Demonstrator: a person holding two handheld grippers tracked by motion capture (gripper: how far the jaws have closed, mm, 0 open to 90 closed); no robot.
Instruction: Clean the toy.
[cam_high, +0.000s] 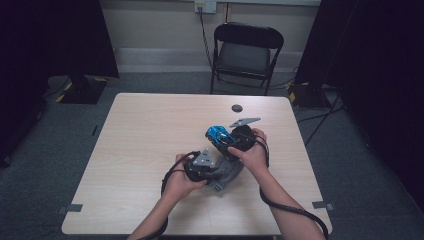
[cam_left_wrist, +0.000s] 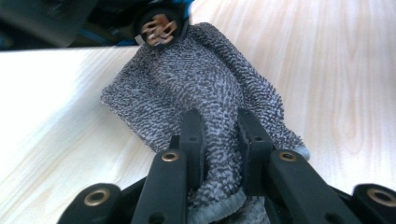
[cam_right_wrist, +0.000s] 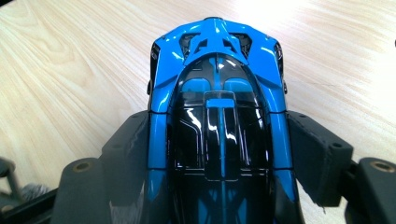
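A grey knitted cloth (cam_high: 231, 176) lies bunched on the wooden table (cam_high: 145, 145), just in front of the person. My left gripper (cam_high: 215, 170) is shut on its near edge. In the left gripper view both black fingers (cam_left_wrist: 194, 135) pinch a fold of the cloth (cam_left_wrist: 201, 84), and my left gripper (cam_left_wrist: 219, 123) is low over the table. A glossy blue and black toy car (cam_high: 218, 134) is held just beyond the cloth by my right gripper (cam_high: 227, 139). In the right gripper view the pads press on both sides of the car (cam_right_wrist: 217, 84), nose pointing away, with my right gripper (cam_right_wrist: 217, 140) shut on it.
A small dark round disc (cam_high: 236, 108) lies near the table's far edge. Behind the table stands a black folding chair (cam_high: 246, 50). Dark curtains hang at both sides of the room. Bare tabletop stretches to the left and far side of the hands.
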